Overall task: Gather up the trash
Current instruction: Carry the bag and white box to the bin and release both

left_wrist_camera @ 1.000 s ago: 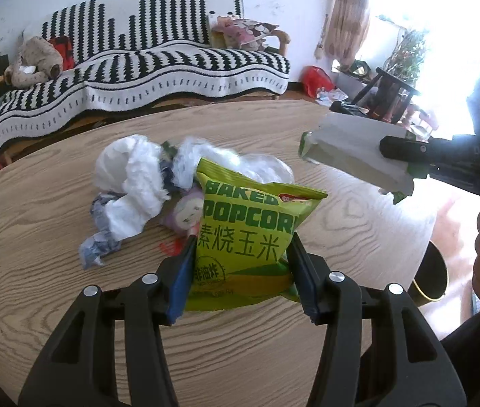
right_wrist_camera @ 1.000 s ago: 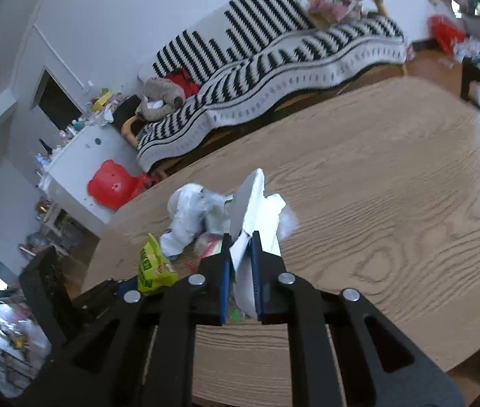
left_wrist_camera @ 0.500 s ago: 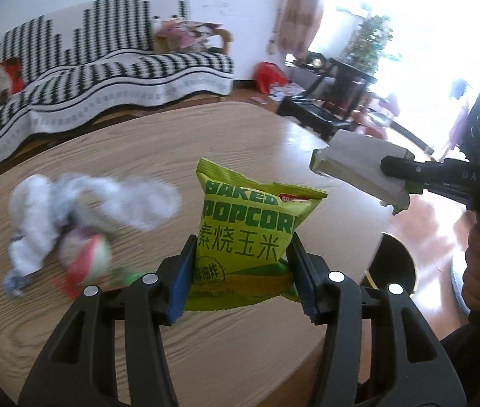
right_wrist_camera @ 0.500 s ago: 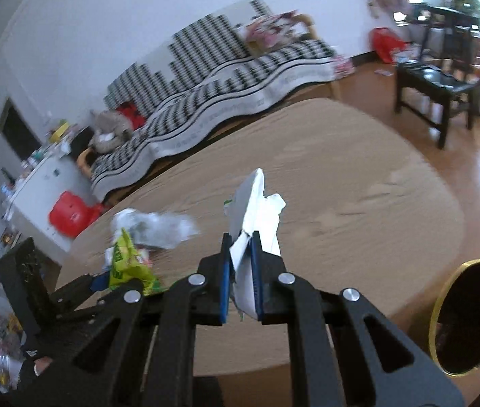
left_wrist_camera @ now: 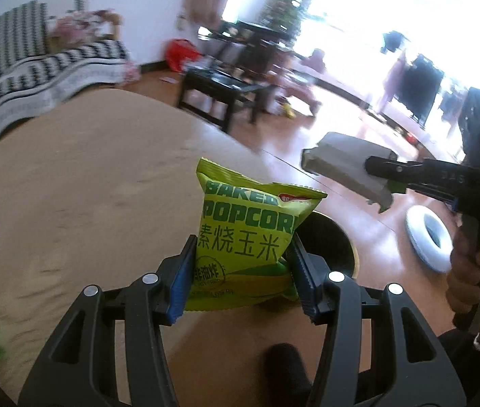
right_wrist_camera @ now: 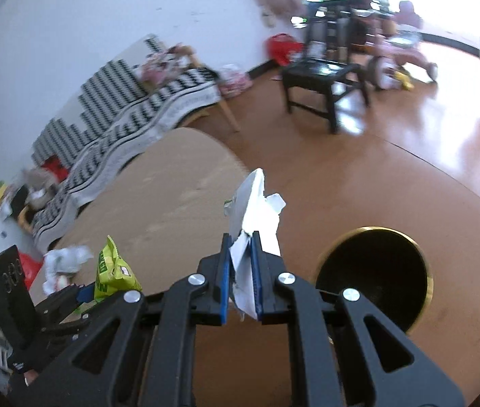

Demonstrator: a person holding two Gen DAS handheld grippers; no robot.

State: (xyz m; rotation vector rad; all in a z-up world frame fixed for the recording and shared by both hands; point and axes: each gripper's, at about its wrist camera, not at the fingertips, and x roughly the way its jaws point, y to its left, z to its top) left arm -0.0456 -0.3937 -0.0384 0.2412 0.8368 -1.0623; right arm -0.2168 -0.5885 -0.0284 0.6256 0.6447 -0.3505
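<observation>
- Our left gripper (left_wrist_camera: pixel 241 279) has its jaws clamped on the green popcorn bag (left_wrist_camera: pixel 250 234), which stands upright between them; our right gripper (right_wrist_camera: pixel 240 283) has its jaws pressed together on a flattened white carton (right_wrist_camera: pixel 253 210).
- Both pieces are lifted clear of the table (left_wrist_camera: pixel 70 186); neither is in the bin (right_wrist_camera: pixel 372 271) yet, so we judge the drop is the step in hand.
- More trash is left: crumpled white wrappers (right_wrist_camera: pixel 65 259) lie on the table, well apart from the bin.
- The bin stands on the floor just past the table's rounded edge, its dark mouth open and unobstructed.
- A white ring (left_wrist_camera: pixel 428 242) lies on the floor near the bin; the black stool (right_wrist_camera: pixel 321 78) stands well apart, so the floor around the bin looks open.
</observation>
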